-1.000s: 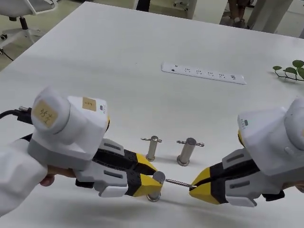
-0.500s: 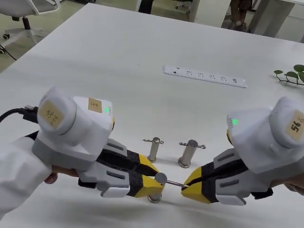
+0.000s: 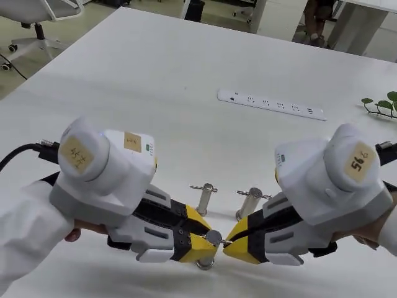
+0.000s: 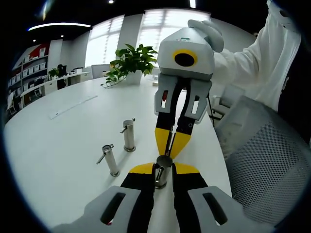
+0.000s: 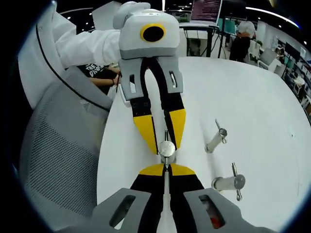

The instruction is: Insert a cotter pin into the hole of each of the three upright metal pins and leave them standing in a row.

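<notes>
Read "95" handwritten on the round tan sticker (image 3: 360, 162) of the right claw (image 3: 232, 242); could not make out the scrawl on the left claw (image 3: 200, 237). Found the nearest metal pin (image 3: 213, 238) (short, silvery, flat-capped) upright on the white surface (image 3: 155, 74), clamped in the closed left claw. Found the right claw shut on a thin cotter pin (image 3: 223, 241) at that pin's cap. Saw a second metal pin (image 3: 205, 197) and a third metal pin (image 3: 250, 203) just behind, each already cross-pinned. Noted less cotter pin bare than a second before.
</notes>
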Tool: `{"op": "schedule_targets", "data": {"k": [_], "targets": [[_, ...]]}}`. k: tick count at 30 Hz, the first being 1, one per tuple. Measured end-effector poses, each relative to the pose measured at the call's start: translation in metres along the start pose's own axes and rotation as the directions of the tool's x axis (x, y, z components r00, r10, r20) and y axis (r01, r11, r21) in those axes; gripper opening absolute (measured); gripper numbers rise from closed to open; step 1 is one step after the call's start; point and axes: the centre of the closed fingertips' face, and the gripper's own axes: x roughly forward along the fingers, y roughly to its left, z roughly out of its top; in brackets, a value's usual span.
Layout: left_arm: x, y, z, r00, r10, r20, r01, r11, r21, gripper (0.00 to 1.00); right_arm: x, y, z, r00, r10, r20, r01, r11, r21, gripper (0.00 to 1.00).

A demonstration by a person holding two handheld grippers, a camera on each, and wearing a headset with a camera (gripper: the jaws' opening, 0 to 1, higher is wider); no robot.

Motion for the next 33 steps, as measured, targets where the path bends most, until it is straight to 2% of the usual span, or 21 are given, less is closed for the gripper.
{"op": "schedule_targets", "data": {"k": [6, 16, 19, 20, 24, 27, 28, 29, 30, 33], "targets": [[0.001, 0.0, 0.0, 1.0, -0.002, -0.002, 0.002, 1.0, 0.009, 0.1, 0.001, 0.0, 0.002, 0.9997, 0.001, -0.024, -0.002, 0.999, -0.036, 0.0], [0.001, -0.001, 0.0, 1.0, 0.0, -0.002, 0.0, 1.0, -0.001, 0.11, 0.001, 0.002, 0.002, 0.9998, -0.001, -0.022, 0.0, 0.998, -0.061, 0.0], [0.002, -0.001, 0.0, 1.0, 0.0, 0.001, 0.0, 1.0, -0.002, 0.11, 0.001, 0.002, 0.003, 0.9999, -0.007, -0.008, 0.006, 0.996, -0.085, 0.0], [0.002, -0.001, 0.0, 1.0, 0.002, 0.009, -0.002, 1.0, -0.022, 0.11, 0.001, 0.002, 0.003, 0.9999, -0.014, 0.001, 0.014, 0.997, -0.08, 0.0], [-0.001, 0.0, -0.002, 0.9996, 0.016, 0.023, -0.015, 0.999, -0.03, 0.12, -0.001, 0.003, 0.004, 0.9993, -0.02, 0.033, 0.021, 0.998, -0.051, 0.0], [-0.004, 0.003, -0.002, 0.9985, 0.042, 0.036, -0.041, 0.999, -0.023, 0.2, -0.004, 0.004, 0.005, 0.9984, -0.024, 0.052, 0.026, 0.999, -0.028, 0.03], [-0.006, 0.003, 0.001, 0.9969, 0.047, 0.064, -0.045, 0.999, -0.027, 0.26, -0.004, 0.003, 0.005, 0.998, -0.03, 0.055, 0.031, 0.999, -0.027, 0.07], [-0.007, -0.001, 0.008, 0.9931, 0.037, 0.111, -0.031, 0.998, -0.056, 0.3, -0.004, 0.002, 0.005, 0.9977, -0.036, 0.057, 0.037, 0.999, -0.028, 0.08], [-0.01, -0.002, 0.01, 0.9913, 0.036, 0.126, -0.029, 0.998, -0.058, 0.35, -0.004, 0.003, 0.004, 0.9978, -0.035, 0.056, 0.036, 0.999, -0.027, 0.09], [-0.016, -0.005, 0.007, 0.9916, 0.041, 0.123, -0.035, 0.998, -0.044, 0.49, -0.004, 0.004, 0.005, 0.9967, -0.037, 0.072, 0.038, 0.999, -0.009, 0.1]]}}
